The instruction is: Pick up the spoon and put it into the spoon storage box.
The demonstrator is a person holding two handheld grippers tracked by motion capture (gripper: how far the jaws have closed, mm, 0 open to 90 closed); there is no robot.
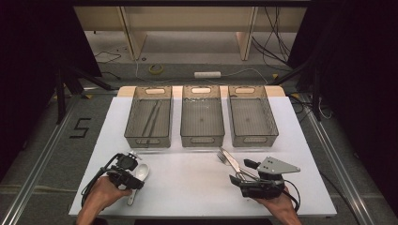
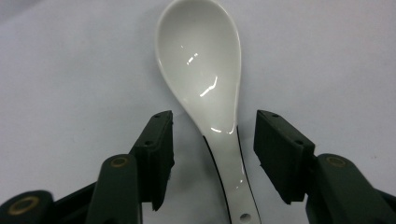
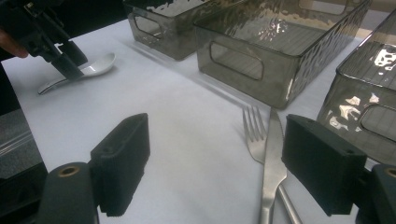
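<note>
The left gripper [image 2: 214, 154] is held low over the white table [image 1: 187, 178], jaws wide apart and straddling the handle of a white ceramic spoon [image 2: 205, 79]; neither jaw is seen touching it; the spoon lies flat, bowl up, at the near left of the table. The right gripper [image 3: 217, 163] is likewise wide open, nothing grasped; a steel knife [image 3: 272, 158] and fork [image 3: 254, 133] lie crossed on the table between its jaws, near the front of the middle bin [image 1: 202, 138]. Three smoked plastic bins stand in a row farther back; long utensils are noted in the left bin [image 1: 148, 139]; the right bin [image 1: 253, 138] stands beside the middle one.
</note>
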